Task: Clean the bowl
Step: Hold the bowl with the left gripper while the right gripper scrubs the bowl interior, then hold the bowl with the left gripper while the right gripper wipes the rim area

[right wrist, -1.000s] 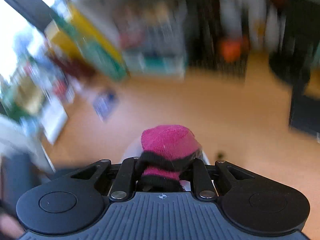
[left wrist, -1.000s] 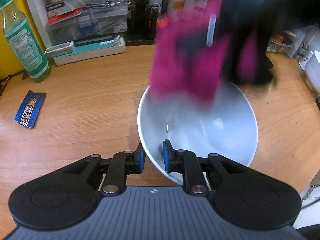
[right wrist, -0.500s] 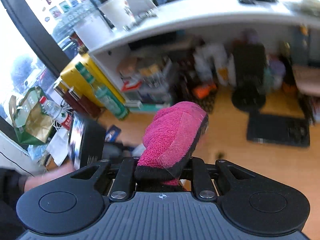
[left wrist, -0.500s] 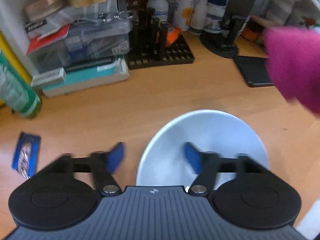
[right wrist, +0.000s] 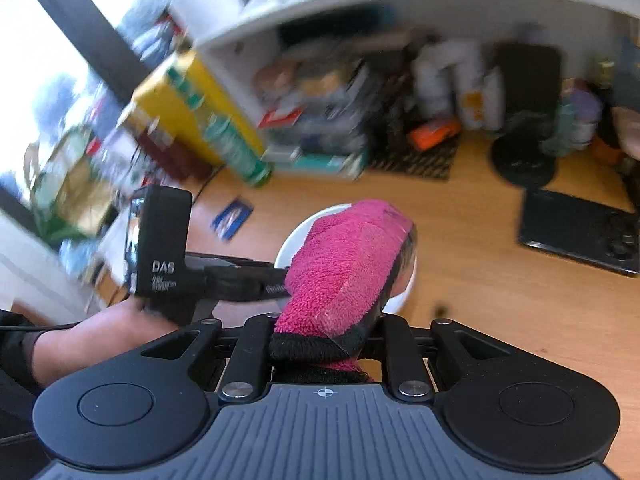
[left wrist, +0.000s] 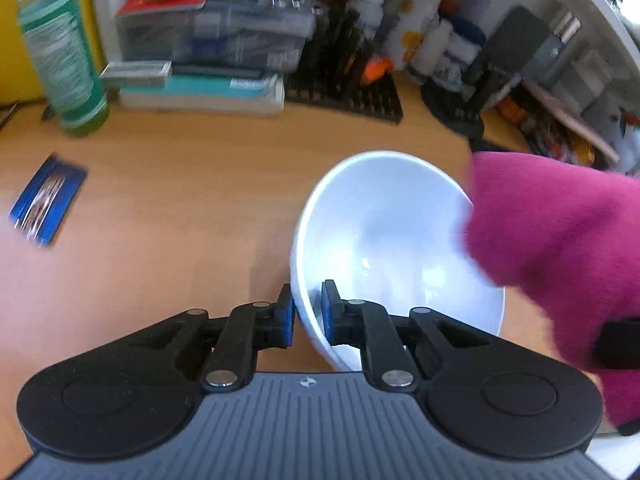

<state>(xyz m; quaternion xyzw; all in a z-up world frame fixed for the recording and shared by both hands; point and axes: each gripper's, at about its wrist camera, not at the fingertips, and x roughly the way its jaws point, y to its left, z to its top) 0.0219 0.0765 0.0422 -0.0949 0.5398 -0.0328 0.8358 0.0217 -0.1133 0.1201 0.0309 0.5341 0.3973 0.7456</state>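
Observation:
A white bowl (left wrist: 384,240) sits on the wooden desk. My left gripper (left wrist: 306,314) is shut on the bowl's near rim, one blue pad outside and one inside. A pink cloth (left wrist: 560,272) hangs at the bowl's right rim. In the right wrist view my right gripper (right wrist: 326,344) is shut on the pink cloth (right wrist: 344,264), which covers most of the bowl (right wrist: 296,236) below it. The left gripper's body (right wrist: 164,240) and the hand holding it show at the left of that view.
A green bottle (left wrist: 60,48), stacked boxes (left wrist: 208,36) and bottles (left wrist: 404,32) line the back of the desk. A blue packet (left wrist: 46,200) lies at the left. A black pad (right wrist: 580,232) lies to the right of the bowl.
My left gripper was open half a second ago and has shut on the bowl's rim again. The pink cloth has come back down to the bowl's right rim.

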